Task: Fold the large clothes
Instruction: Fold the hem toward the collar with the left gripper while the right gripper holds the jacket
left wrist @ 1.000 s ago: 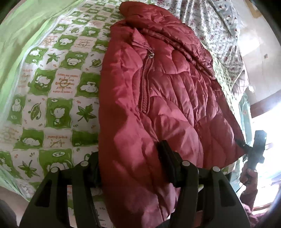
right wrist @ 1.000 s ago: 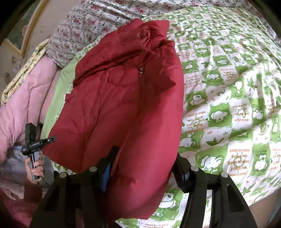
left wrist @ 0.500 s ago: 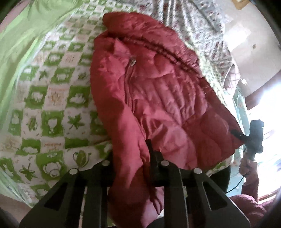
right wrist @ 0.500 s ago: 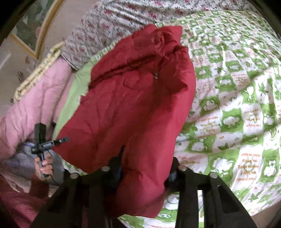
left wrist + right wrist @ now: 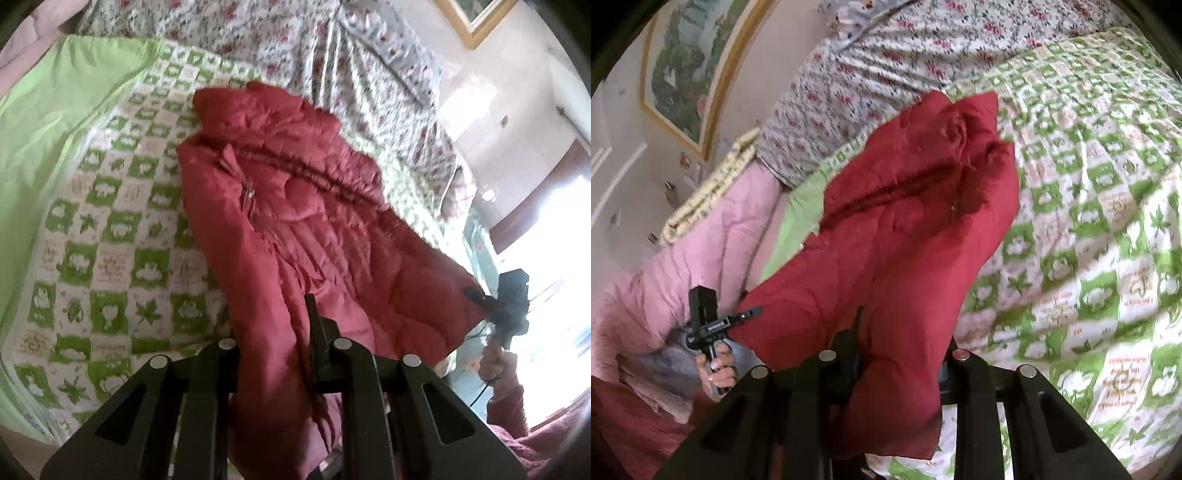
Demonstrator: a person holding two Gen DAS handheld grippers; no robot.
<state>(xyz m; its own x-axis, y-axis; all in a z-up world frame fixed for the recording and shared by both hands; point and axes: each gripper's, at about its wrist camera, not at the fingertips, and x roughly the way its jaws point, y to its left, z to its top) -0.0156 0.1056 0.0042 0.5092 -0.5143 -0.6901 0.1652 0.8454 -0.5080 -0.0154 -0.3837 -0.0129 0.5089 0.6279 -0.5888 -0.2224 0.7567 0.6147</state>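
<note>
The bed (image 5: pixel 110 266) carries everything here: a wide, soft surface under a quilt (image 5: pixel 1089 229) printed in green and white squares with leaves and small animals, cotton by the look of it and slightly rumpled. A flowered sheet (image 5: pixel 886 74) lies beyond it, and a pink comforter (image 5: pixel 701 266) bunches along one edge. The bed is probably in use because a garment this size needs room to lie flat for folding.

The red jacket (image 5: pixel 295 229) is the thing being folded. It lies along the quilt with its collar end farthest from the cameras and its near hem raised off the bed. It is puffy and quilted in stitched channels, with a smooth, faintly shiny shell that slides and bulges more than it creases; a zipper (image 5: pixel 249 192) runs down the front.

Each tool takes one bottom corner, so the hem can travel evenly, likely toward the collar for a fold in half. The left gripper (image 5: pixel 273 343) has its fingers closed on a thick bunch of jacket hem, fabric spilling down between them. The right gripper (image 5: pixel 901 354) pinches the other corner the same way.
</note>
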